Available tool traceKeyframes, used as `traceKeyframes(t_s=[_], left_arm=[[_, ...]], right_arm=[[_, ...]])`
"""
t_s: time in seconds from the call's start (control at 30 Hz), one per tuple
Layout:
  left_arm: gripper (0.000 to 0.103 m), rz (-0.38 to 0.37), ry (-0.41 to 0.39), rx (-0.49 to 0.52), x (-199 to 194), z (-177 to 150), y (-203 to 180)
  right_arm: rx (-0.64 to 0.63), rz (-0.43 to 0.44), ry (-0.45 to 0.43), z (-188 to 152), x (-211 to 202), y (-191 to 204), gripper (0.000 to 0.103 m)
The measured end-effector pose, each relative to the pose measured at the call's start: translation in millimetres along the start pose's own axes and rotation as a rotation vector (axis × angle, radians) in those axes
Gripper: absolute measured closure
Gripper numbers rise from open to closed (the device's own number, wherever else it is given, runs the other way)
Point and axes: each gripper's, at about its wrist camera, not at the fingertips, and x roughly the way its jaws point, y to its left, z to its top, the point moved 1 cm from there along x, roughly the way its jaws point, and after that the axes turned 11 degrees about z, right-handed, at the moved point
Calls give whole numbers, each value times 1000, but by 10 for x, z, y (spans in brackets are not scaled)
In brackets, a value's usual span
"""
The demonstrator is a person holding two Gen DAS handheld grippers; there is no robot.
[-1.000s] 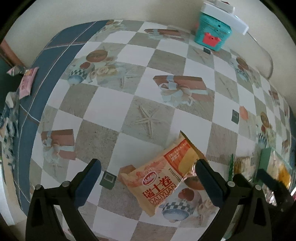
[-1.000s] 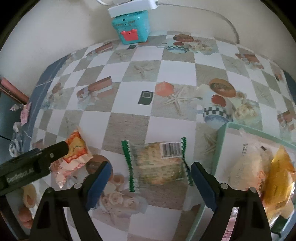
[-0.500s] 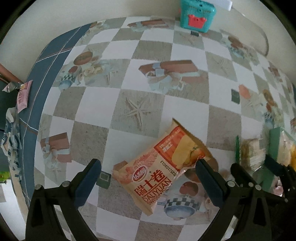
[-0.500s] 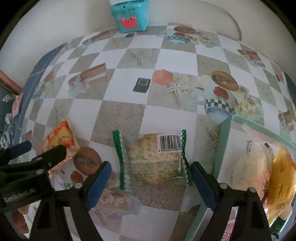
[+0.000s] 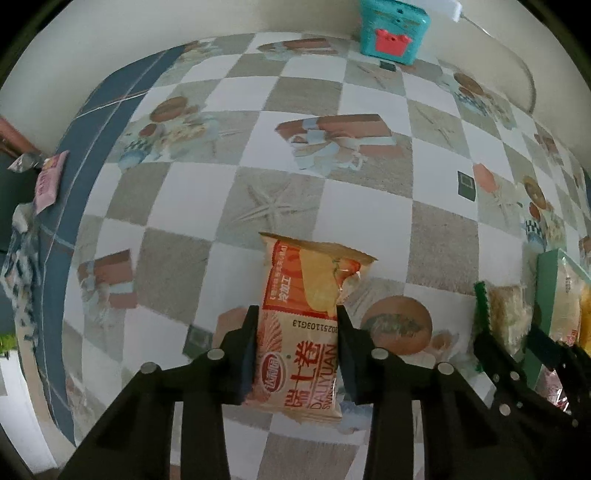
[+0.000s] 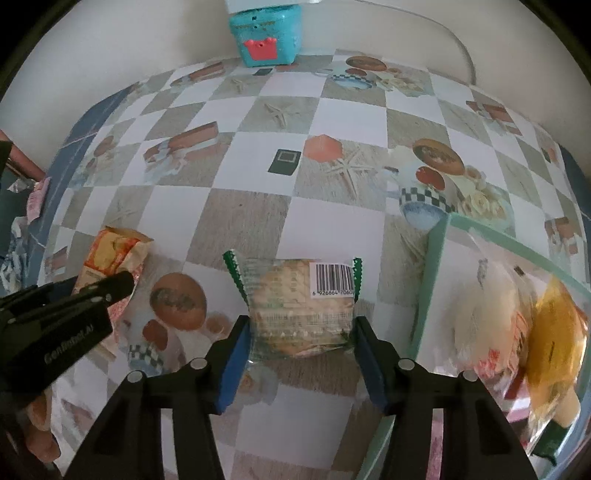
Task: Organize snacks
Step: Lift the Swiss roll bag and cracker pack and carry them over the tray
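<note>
An orange snack packet [image 5: 306,295] lies on the checked tablecloth, its lower half between my left gripper's [image 5: 297,325] fingers, which are shut on its two sides. The same orange packet [image 6: 110,254] shows at the left of the right wrist view. A clear cracker packet with green crimped ends and a barcode [image 6: 299,314] lies in front of my right gripper [image 6: 301,343]. The right jaws are closing and their blue pads press on the packet's sides, bending its ends up. Beside it on the right stands a pale green bin [image 6: 432,277] with several snack packets inside.
A teal toy box [image 6: 266,33] stands at the back against the wall, with a white cable [image 6: 458,40] behind it. A pink packet [image 5: 48,181] lies past the table's blue left border. A person's fingers [image 6: 40,443] show at bottom left.
The left jaws went from wide open to closed on the orange packet, now lengthwise between them. The right jaws narrowed onto the cracker packet, whose ends bent up.
</note>
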Motion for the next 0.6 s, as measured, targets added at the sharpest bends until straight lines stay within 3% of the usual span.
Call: traceKeyframes(t_s=[0.33, 0.6], left_arm=[[64, -55, -78, -49, -574, -282, 14], [64, -181, -169, 59, -1135, -529, -435]], right_arm=[[43, -10, -71, -373, -615, -45, 45], [173, -94, -181, -640, -1196, -520, 45]])
